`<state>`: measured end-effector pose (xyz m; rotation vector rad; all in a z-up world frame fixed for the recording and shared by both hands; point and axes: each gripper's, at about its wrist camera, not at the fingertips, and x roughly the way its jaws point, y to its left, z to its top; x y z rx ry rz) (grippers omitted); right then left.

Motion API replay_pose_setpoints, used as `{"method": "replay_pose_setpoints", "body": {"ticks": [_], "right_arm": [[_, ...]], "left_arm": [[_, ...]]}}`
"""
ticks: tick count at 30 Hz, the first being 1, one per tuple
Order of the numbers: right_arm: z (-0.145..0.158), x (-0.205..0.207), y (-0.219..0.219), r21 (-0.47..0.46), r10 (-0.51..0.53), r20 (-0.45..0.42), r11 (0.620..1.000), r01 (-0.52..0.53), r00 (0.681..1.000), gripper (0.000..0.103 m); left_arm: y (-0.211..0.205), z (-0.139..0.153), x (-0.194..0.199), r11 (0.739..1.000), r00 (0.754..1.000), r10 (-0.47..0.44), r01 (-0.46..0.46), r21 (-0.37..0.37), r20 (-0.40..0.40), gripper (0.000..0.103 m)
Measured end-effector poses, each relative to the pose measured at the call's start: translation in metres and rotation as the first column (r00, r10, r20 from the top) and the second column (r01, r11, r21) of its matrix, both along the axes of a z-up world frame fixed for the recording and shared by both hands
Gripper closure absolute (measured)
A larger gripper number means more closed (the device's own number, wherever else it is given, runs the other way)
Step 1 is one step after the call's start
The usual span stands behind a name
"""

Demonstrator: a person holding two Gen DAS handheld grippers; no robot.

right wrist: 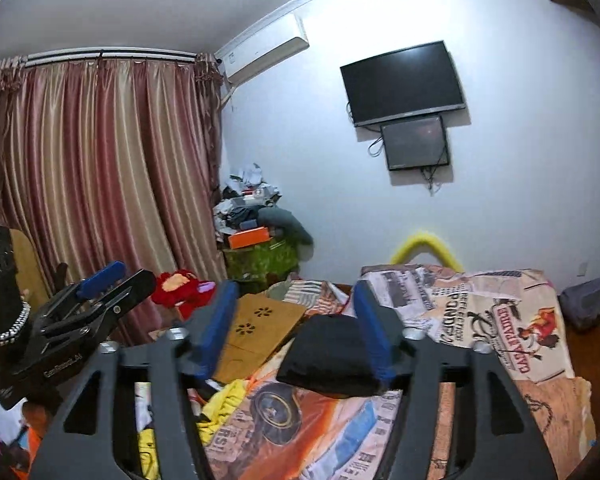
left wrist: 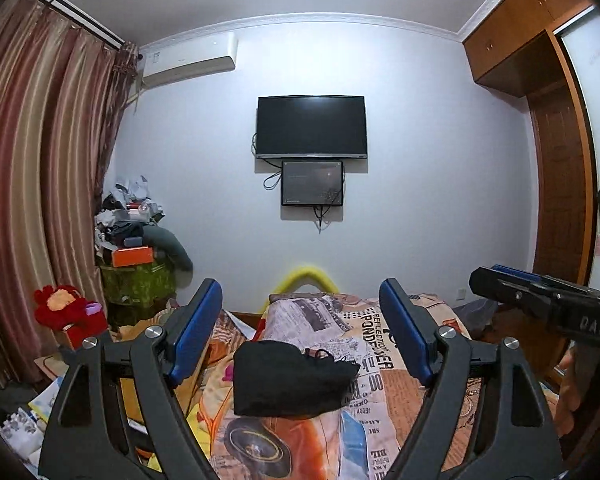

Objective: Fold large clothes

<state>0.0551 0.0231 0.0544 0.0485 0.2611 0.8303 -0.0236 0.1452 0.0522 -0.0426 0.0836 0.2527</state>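
1. Here, left gripper [left wrist: 300,320]: blue pads spread wide, nothing between them.
2. Right gripper [right wrist: 296,320]: jaws parted, empty.
3. Folded black garment [left wrist: 292,378] lies on the printed bedspread [left wrist: 384,344], beyond both sets of fingertips.
4. Far wall: television [left wrist: 311,126], striped curtains [left wrist: 40,160] left.

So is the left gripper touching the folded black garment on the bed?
Apart. The left wrist view shows the left gripper open and raised, with the black garment lying free on the bed beyond its fingers.
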Motion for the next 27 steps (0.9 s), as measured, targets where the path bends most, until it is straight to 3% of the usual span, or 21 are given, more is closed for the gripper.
{"method": "replay_pose_setpoints", "body": {"ticks": [2, 3, 6, 10, 27], "right_arm": [[-0.001, -0.003, -0.001, -0.015, -0.033, 0.018, 0.999, 0.033, 0.999, 0.019], [-0.001, -0.002, 0.0, -0.021, -0.048, 0.026, 0.999, 0.049, 0.999, 0.018], [-0.003, -0.004, -0.001, -0.044, -0.097, 0.038, 0.994, 0.098, 0.995, 0.016], [-0.002, 0.001, -0.006, -0.039, -0.137, 0.018, 0.99, 0.138, 0.99, 0.004], [-0.002, -0.007, -0.009, -0.067, -0.144, 0.018, 0.987, 0.145, 0.989, 0.004]], "left_arm": [[-0.002, -0.005, -0.005, 1.0, 1.0, 0.01, -0.01, -0.007, 0.014, 0.003], [-0.003, -0.006, -0.008, 1.0, 1.0, 0.015, -0.015, -0.013, 0.024, 0.0], [-0.003, -0.011, -0.01, 0.999, 0.999, 0.041, -0.041, -0.026, 0.014, 0.0], [-0.002, -0.015, -0.008, 0.998, 0.999, 0.049, -0.049, -0.04, -0.005, 0.0], [-0.007, -0.029, -0.012, 0.998, 0.998, 0.056, -0.057, -0.041, -0.039, 0.0]]}}
